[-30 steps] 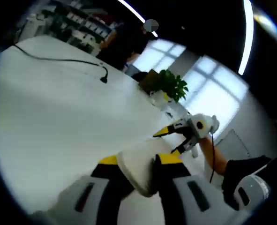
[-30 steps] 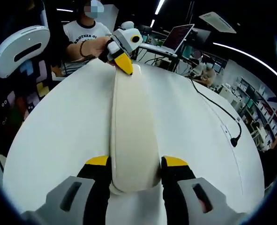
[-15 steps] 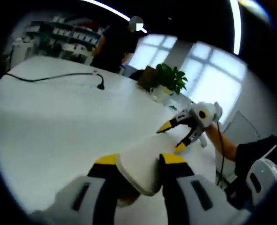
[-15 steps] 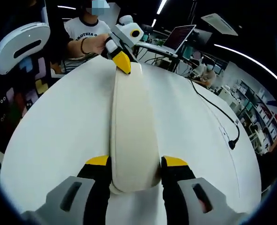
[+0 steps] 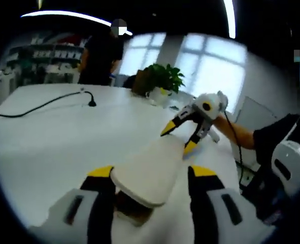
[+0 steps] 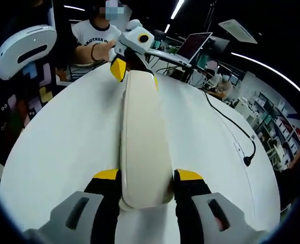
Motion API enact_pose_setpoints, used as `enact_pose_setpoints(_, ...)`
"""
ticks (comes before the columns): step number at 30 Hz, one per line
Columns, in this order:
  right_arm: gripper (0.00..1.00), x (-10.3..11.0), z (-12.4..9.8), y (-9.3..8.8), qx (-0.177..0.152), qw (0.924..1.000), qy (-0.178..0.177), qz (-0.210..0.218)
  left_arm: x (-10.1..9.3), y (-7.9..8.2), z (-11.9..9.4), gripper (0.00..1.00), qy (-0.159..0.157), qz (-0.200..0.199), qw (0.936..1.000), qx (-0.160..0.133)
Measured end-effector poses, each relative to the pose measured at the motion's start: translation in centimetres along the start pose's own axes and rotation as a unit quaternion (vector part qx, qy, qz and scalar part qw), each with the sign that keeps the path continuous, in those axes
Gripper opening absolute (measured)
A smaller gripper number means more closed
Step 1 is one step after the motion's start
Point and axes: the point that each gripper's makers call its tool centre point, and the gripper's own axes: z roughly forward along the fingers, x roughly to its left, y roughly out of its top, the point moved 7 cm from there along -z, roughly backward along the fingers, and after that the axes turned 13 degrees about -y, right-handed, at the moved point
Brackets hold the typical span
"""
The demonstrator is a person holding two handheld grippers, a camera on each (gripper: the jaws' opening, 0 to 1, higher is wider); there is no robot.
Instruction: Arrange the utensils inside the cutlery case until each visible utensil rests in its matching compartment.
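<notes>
A long cream cutlery case lies on the white table, running away from me in the right gripper view. My right gripper is shut on its near end, both yellow-tipped jaws pressed against its sides. At the far end my left gripper stands open, its jaws spread on either side of the case. In the left gripper view the case lies between my left gripper's parted jaws, with a gap on the right. My right gripper clamps the far end there.
A black cable with a plug crosses the table on the right. A laptop and a seated person are at the far edge. A potted plant and a standing person are beyond the table.
My left gripper has opened: its jaws, shut on the case's end before, now stand apart around it. The right gripper keeps its hold on the other end.
</notes>
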Motion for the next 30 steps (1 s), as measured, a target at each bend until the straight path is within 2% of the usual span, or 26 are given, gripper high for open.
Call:
enact_pose_setpoints(5, 0.41, 0.1, -0.2, 0.4, -0.006, 0.9999, 0.005, -0.012, 0.4, -0.6, -0.1, 0.61, 0.018, 0.023, 0.9991, 0.031)
enact_pose_setpoints(6, 0.36, 0.0, -0.1, 0.6, -0.012, 0.9998, 0.006, -0.012, 0.4, -0.7, -0.1, 0.61, 0.016, 0.025, 0.9989, 0.036)
enact_pose_setpoints(7, 0.18, -0.3, -0.1, 1.6, -0.054, 0.9983, -0.020, 0.009, 0.4, -0.8, -0.1, 0.61, 0.013, 0.025, 0.9988, 0.040)
enact_pose_setpoints(8, 0.12, -0.8, -0.7, 2.0, -0.066, 0.9971, -0.035, 0.015, 0.3, -0.9, 0.0, 0.62, 0.009, 0.025, 0.9986, 0.045)
enact_pose_setpoints(9, 0.11, -1.3, -1.3, 1.9, -0.048, 0.9984, -0.028, 0.007, 0.3, -1.0, 0.1, 0.62, 0.008, 0.026, 0.9984, 0.049)
enact_pose_setpoints(10, 0.10, -1.4, -1.4, 2.0, -0.043, 0.9986, -0.031, 0.004, 0.3, -1.1, 0.2, 0.63, 0.009, 0.028, 0.9981, 0.053)
enact_pose_setpoints(11, 0.09, -1.6, -1.3, 1.9, -0.032, 0.9990, -0.027, -0.017, 0.5, -1.2, 0.2, 0.64, 0.014, 0.030, 0.9975, 0.062)
enact_pose_setpoints(13, 0.09, -0.9, -0.9, 1.5, -0.021, 0.9997, 0.007, -0.005, 0.6, -1.2, 0.3, 0.64, 0.014, 0.047, 0.9953, 0.083)
enact_pose_setpoints(14, 0.09, -0.8, -0.7, 1.4, -0.022, 0.9997, 0.004, -0.007, 0.6, -1.4, 0.3, 0.64, 0.013, 0.045, 0.9945, 0.094)
enact_pose_setpoints(15, 0.09, -0.5, -0.6, 1.0, -0.008, 0.9998, 0.017, -0.005, 0.6, -1.4, 0.4, 0.64, 0.011, 0.045, 0.9942, 0.098)
enact_pose_setpoints(20, 0.09, -0.5, -0.5, 0.9, -0.015, 0.9998, 0.010, 0.004, 0.6, -1.5, 0.2, 0.63, 0.010, 0.056, 0.9931, 0.103)
enact_pose_setpoints(24, 0.07, -0.5, -0.7, 1.3, -0.014, 0.9996, -0.003, -0.024, 0.6, -1.5, 0.2, 0.63, 0.011, 0.063, 0.9917, 0.112)
enact_pose_setpoints(30, 0.05, -0.5, -0.7, 1.2, -0.009, 0.9992, -0.011, -0.039, 0.8, -1.4, 0.2, 0.62, 0.013, 0.057, 0.9922, 0.111)
